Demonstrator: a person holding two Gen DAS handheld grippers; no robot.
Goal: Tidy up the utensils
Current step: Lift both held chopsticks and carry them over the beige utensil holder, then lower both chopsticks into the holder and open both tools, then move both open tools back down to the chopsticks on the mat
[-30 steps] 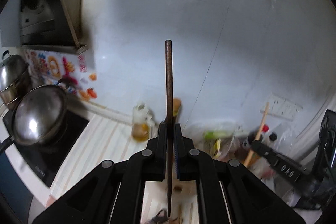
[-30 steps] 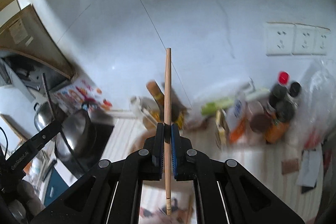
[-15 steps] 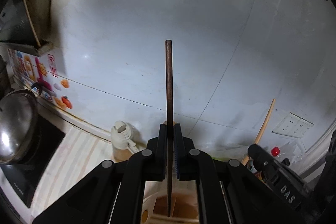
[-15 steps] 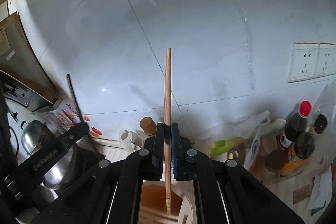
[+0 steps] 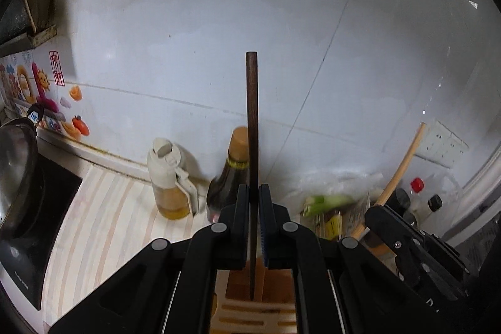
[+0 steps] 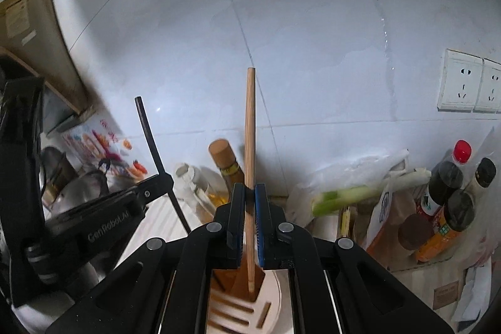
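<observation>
My left gripper (image 5: 254, 193) is shut on a dark brown chopstick (image 5: 251, 121) that stands upright between the pads; its lower tip hangs just over an open compartment of a pale slotted utensil holder (image 5: 253, 312). My right gripper (image 6: 249, 193) is shut on a light wooden chopstick (image 6: 250, 127), also upright, with its lower tip inside a compartment of the same holder (image 6: 250, 315). Each view shows the other gripper: the right gripper (image 5: 372, 210) with its light chopstick (image 5: 404, 161) at the right, the left gripper (image 6: 164, 177) with the dark chopstick (image 6: 150, 136) at the left.
A tiled wall stands close behind. An oil dispenser (image 5: 169, 177) and a dark sauce bottle (image 5: 231, 177) are beyond the holder. A pan (image 5: 15, 177) sits on a black cooktop (image 5: 47, 208) at left. Leeks in a bag (image 6: 353, 193) and several bottles (image 6: 451, 199) crowd the right.
Both grippers have sunk and moved forward toward the wall. The utensil holder has come into view under them, and both chopstick tips now stand over or in its compartments.
</observation>
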